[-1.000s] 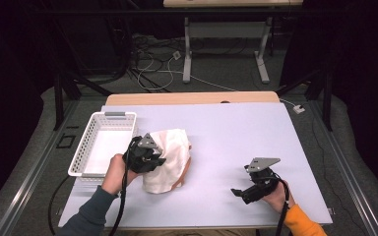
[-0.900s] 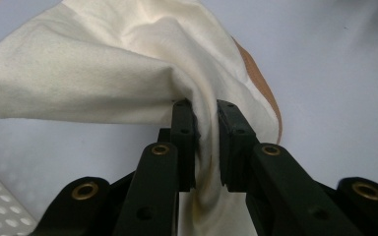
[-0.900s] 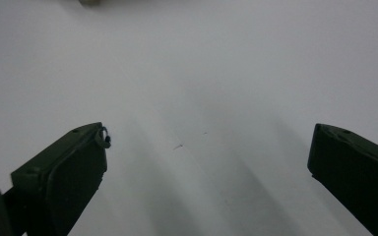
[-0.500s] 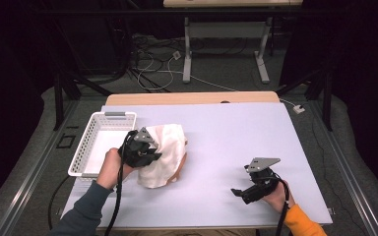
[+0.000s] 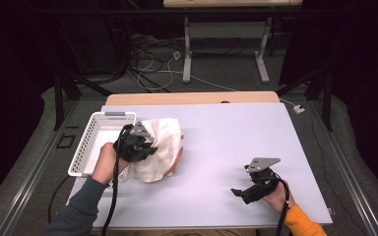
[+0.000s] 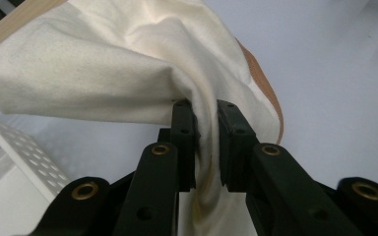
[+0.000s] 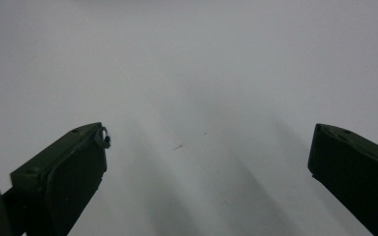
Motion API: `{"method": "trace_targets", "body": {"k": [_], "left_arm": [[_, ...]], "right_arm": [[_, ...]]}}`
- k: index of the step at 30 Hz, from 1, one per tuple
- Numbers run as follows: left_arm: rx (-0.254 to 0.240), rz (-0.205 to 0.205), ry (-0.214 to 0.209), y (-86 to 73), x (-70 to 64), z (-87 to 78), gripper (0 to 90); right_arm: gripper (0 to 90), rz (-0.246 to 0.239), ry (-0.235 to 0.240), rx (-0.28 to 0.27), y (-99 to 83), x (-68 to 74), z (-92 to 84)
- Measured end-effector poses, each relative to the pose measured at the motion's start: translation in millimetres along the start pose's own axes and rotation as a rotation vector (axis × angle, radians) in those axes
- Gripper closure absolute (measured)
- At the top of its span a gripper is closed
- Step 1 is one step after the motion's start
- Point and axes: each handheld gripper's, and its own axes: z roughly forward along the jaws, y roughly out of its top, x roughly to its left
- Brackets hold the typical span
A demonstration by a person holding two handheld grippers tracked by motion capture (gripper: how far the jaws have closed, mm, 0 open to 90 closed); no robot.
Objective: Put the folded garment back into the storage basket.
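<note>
- My right tongs (image 5: 248, 191) rest low on the table (image 5: 236, 132) near my edge, jaws spread wide with nothing between them; in the right gripper view their tips are cut off by the frame.
- My left tongs (image 6: 206, 142) are pinching a fold of the cream cloth (image 5: 160, 150), which bunches up off the table just right of the white basket (image 5: 86, 147).
- An orange-brown edge (image 6: 266, 83) peeks from behind the cloth; I cannot tell whether it is lining or a separate thing.
- My left hand (image 5: 107, 160) covers part of the basket's near rim.
- Beyond the table, cables and table legs sit in gloom.
</note>
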Motion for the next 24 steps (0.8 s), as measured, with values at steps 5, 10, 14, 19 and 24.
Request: {"method": "trace_targets", "body": {"k": [5,10,14,19,24], "left_arm": [[0.004,0.007,0.006,1.3,3.2,-3.3,79.3],[0.002,0.006,0.011,2.6,6.6,-8.3,79.4],[0.004,0.002,0.015,2.9,8.9,-10.9,79.3],[0.002,0.002,0.020,4.0,11.5,-16.3,79.3],[0.001,0.005,0.030,6.2,14.7,-23.2,79.4]], "right_arm": [[1.1,0.000,0.002,-0.001,0.0,0.0,0.1],[1.1,0.000,0.002,-0.002,0.1,0.1,0.1],[1.1,0.000,0.002,-0.001,0.0,-0.1,0.2],[1.1,-0.001,0.000,0.000,0.1,0.0,0.2],[1.1,-0.001,0.001,-0.001,0.2,0.1,0.1]]}}
